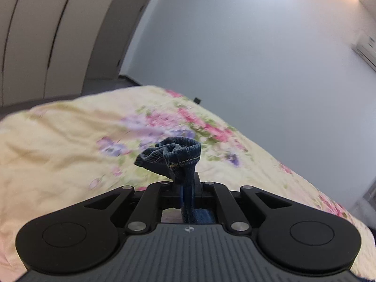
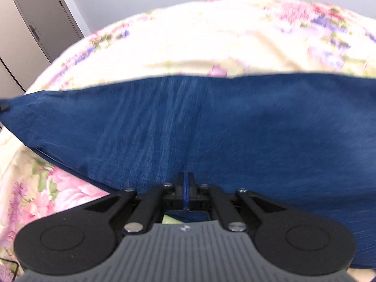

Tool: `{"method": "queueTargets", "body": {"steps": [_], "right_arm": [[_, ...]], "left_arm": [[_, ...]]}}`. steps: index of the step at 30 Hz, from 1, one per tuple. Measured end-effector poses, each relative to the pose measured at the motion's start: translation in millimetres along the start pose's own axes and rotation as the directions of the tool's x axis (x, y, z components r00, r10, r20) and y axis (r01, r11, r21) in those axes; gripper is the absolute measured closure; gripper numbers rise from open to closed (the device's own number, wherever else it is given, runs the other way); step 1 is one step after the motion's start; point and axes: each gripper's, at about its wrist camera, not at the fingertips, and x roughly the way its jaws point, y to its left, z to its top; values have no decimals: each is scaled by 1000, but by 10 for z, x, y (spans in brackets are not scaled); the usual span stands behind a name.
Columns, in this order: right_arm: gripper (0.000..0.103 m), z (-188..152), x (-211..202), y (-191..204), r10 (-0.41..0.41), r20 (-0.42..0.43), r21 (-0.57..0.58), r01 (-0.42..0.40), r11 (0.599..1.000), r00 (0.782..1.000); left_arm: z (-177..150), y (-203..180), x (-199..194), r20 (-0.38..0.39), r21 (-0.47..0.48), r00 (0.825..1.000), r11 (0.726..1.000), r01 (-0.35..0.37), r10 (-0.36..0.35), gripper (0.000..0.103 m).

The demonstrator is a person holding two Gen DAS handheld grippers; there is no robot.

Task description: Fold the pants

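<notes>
Two grippers, both closed on denim; the left gripper has its jaws pinched tight on a bunched hem of the pants, the fabric passing down between the fingers and through the gap behind them; above the fingertips the hem puckers into a crumpled knot, tan stitching visible along its fold; the knot stands clear of the bedspread, which lies behind and below it, blurred.

The right gripper is likewise drawn shut, a thin edge of blue cloth clamped between its fingers; just beyond the tips the pants spread wide as a broad blue sheet across the whole view, left edge tapering to a point at the frame's left side, upper edge running roughly level; the floral bedspread shows above that edge and again at lower left beneath the cloth; whether the sheet rests on the bed or hangs off it cannot be told.

Writing: none legible; a small pale emblem sits on the ribbed grey body of each gripper, too small to read.

Surroundings, left view: pale wardrobe doors at upper left, a grey-white wall behind the bed, an air conditioner high at right; the bedspread is cream with pink and purple flowers.
</notes>
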Motion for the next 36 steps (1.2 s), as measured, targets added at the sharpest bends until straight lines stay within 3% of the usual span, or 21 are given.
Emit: {"method": "queueTargets", "body": {"steps": [2, 5, 7, 11, 13, 15, 17, 18, 20, 21, 22, 24, 27, 29, 32, 33, 36], "right_arm": [[103, 11, -183, -55, 15, 29, 14, -16, 1000, 999], [103, 24, -456, -171, 44, 72, 37, -46, 998, 996], [103, -32, -619, -254, 55, 95, 50, -60, 997, 994], [103, -141, -830, -573, 57, 113, 119, -70, 990, 992], [103, -241, -910, -763, 60, 106, 171, -78, 982, 993], [103, -360, -940, -923, 67, 97, 216, -87, 973, 993], [103, -492, -948, -1056, 63, 83, 247, -82, 966, 995], [103, -569, -939, -1124, 62, 72, 263, -78, 962, 996], [103, -694, -905, -1216, 67, 47, 284, -78, 956, 997], [103, -745, -897, -1240, 73, 40, 289, -81, 954, 997], [103, -794, -894, -1249, 82, 35, 290, -89, 953, 996], [103, -856, -876, -1244, 105, 31, 290, -109, 951, 994], [103, -873, -819, -1187, 143, 43, 308, -149, 940, 989], [101, -856, -781, -1128, 182, 59, 331, -191, 924, 982], [73, -801, -715, -1040, 222, 80, 367, -236, 900, 972], [70, -781, -685, -1017, 237, 87, 382, -252, 889, 968], [65, -737, -590, -979, 277, 87, 433, -287, 855, 957]], "left_arm": [[-18, -444, -170, 31, 134, 999, 990, 30, -34, 98], [-214, -1142, -396, 61, 358, 994, 932, 61, -89, 98], [-471, -1606, -489, 74, 512, 991, 857, 61, -115, 98], [-1184, -2364, -501, 19, 711, 986, 695, 103, -165, 98], [-1700, -2664, -450, -34, 800, 985, 587, 128, -170, 98], [-2283, -2838, -378, -99, 864, 983, 476, 162, -154, 98], [-2809, -2880, -305, -182, 898, 975, 383, 216, -124, 98], [-3048, -2865, -282, -223, 907, 970, 343, 244, -100, 98], [-3328, -2778, -262, -235, 928, 970, 283, 244, -65, 97], [-3370, -2700, -287, -237, 931, 970, 272, 244, -60, 97], [-3351, -2661, -279, -252, 924, 966, 282, 258, -59, 96], [-3218, -2625, -252, -302, 894, 952, 329, 304, -60, 94], [-2983, -2634, -227, -405, 817, 911, 415, 400, -80, 84], [-2953, -2651, -244, -446, 794, 889, 413, 447, -104, 74], [-3019, -2613, -343, -462, 804, 880, 369, 467, -108, 73], [-3030, -2593, -361, -473, 799, 874, 363, 479, -111, 73], [-2969, -2514, -405, -520, 754, 843, 389, 530, -141, 68]]}}
